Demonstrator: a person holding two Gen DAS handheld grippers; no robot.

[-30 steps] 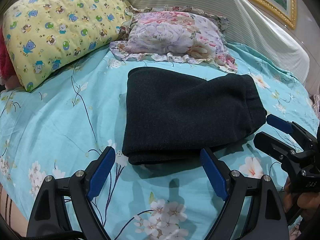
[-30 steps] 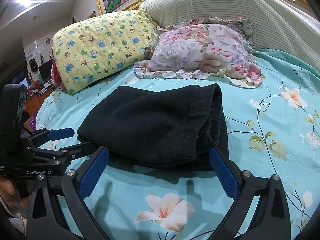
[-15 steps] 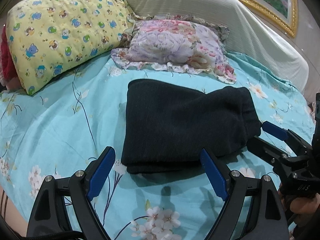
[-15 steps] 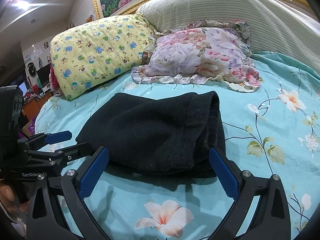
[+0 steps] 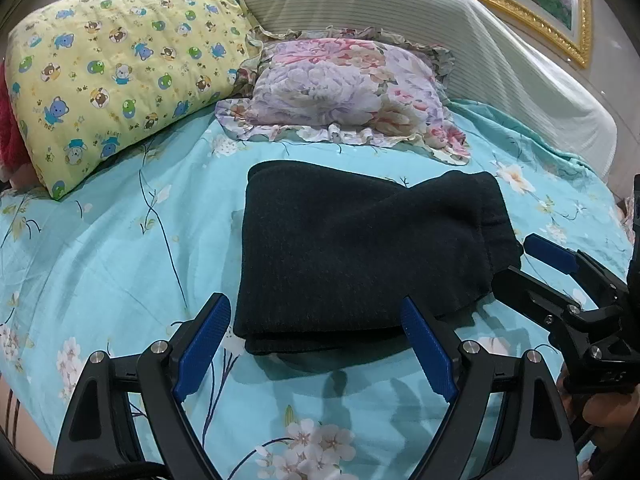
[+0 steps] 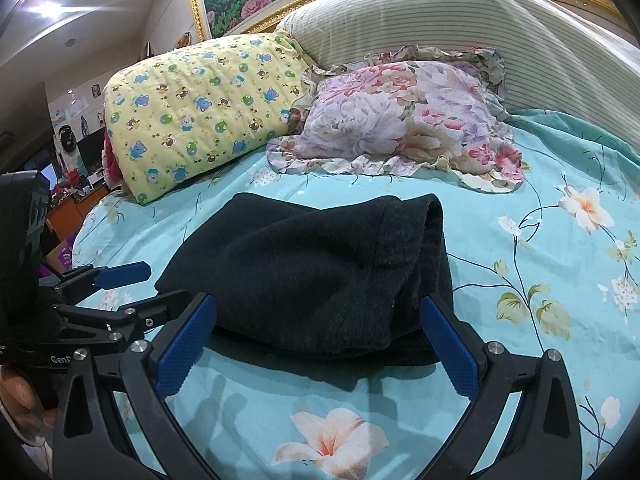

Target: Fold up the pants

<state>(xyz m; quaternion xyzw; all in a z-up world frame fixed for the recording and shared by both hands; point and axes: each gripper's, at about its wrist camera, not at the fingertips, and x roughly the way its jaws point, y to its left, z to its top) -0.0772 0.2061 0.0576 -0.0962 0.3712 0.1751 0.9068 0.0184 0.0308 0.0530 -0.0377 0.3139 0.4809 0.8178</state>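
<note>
The pants are lying folded into a compact dark rectangle on the turquoise floral bedsheet, near the middle of the bed and just in front of the pillows.

The left gripper is hovering at the near edge of the bundle with its blue-padded fingers spread wide apart; nothing is sitting between them, and whether the pads are touching the fabric cannot be told. The right gripper is likewise standing wide apart and holding nothing, its fingers bracketing the near edge of the pants at the thicker, rolled end. In the left wrist view, the right gripper is showing at the right side, with its fingertips just beside the corner of the bundle.

The long axis of the bundle is running across the left wrist view, left to right, with stacked layers showing along the near edge.

A yellow bear-print pillow and a ruffled floral pillow are resting side by side beyond the pants, against a striped headboard cover.
</note>
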